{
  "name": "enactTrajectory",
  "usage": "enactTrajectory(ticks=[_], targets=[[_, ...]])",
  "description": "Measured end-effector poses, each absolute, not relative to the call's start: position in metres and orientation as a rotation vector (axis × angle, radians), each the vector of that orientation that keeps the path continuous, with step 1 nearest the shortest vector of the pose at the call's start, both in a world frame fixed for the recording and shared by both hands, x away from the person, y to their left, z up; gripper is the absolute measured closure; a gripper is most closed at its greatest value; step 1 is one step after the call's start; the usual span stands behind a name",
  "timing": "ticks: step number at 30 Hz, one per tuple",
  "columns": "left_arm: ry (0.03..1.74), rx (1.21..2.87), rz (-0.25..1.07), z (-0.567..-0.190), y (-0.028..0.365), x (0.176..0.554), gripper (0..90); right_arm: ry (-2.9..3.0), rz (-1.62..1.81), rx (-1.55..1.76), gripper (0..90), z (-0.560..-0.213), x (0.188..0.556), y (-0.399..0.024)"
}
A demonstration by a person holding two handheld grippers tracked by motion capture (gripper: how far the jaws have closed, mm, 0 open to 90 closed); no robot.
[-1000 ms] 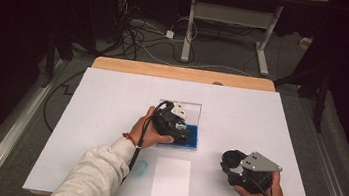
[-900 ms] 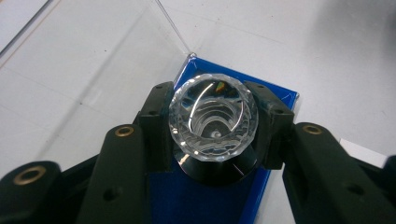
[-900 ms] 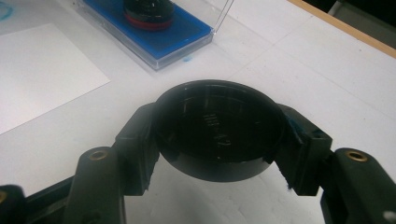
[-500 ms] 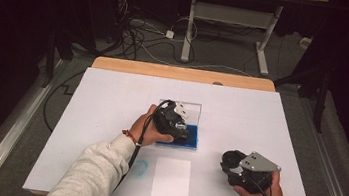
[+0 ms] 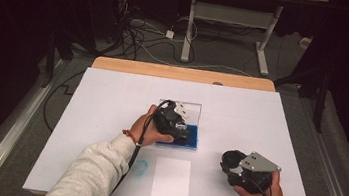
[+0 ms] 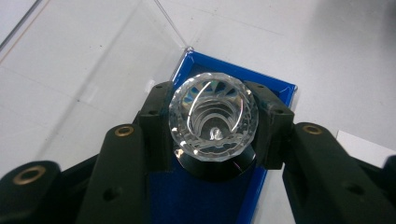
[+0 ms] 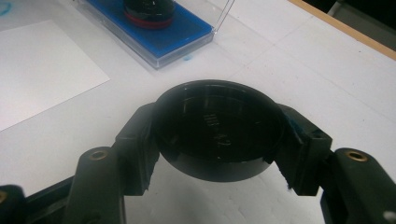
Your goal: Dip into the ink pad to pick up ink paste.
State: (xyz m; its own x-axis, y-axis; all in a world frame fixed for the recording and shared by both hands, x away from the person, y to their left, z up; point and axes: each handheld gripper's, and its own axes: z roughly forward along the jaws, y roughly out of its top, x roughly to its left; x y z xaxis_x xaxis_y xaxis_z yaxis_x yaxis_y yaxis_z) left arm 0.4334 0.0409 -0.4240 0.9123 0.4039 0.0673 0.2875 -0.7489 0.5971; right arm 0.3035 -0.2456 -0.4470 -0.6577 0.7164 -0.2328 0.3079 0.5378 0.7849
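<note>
Now faceted crystal [image 6: 213, 116] between left tool [image 6: 212, 123] pads, black cap [image 7: 218, 128] in right tool [image 7: 219, 140].

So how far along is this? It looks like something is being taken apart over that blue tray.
Done, it seems: a round black cap is already off, gripped by the right gripper away from the blue tray. In hand: the left gripper is clamped on a faceted glass stopper above a dark round base on the tray. Probably left: lifting the stopper away or seating it; I can't tell which.

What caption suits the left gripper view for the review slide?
Left gripper shut on a faceted clear glass stopper, held over a black round base on the blue tray with its clear lid open.
</note>
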Motion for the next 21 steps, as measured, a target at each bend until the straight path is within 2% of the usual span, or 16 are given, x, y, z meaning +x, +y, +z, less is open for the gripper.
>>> enactTrajectory(ticks=[21], targets=[[0.500,2.476,0.291,-0.4221,0.0405,0.4286,54.7,2.235,1.003,0.822,38.5,-0.4460,0.3033,-0.2464]])
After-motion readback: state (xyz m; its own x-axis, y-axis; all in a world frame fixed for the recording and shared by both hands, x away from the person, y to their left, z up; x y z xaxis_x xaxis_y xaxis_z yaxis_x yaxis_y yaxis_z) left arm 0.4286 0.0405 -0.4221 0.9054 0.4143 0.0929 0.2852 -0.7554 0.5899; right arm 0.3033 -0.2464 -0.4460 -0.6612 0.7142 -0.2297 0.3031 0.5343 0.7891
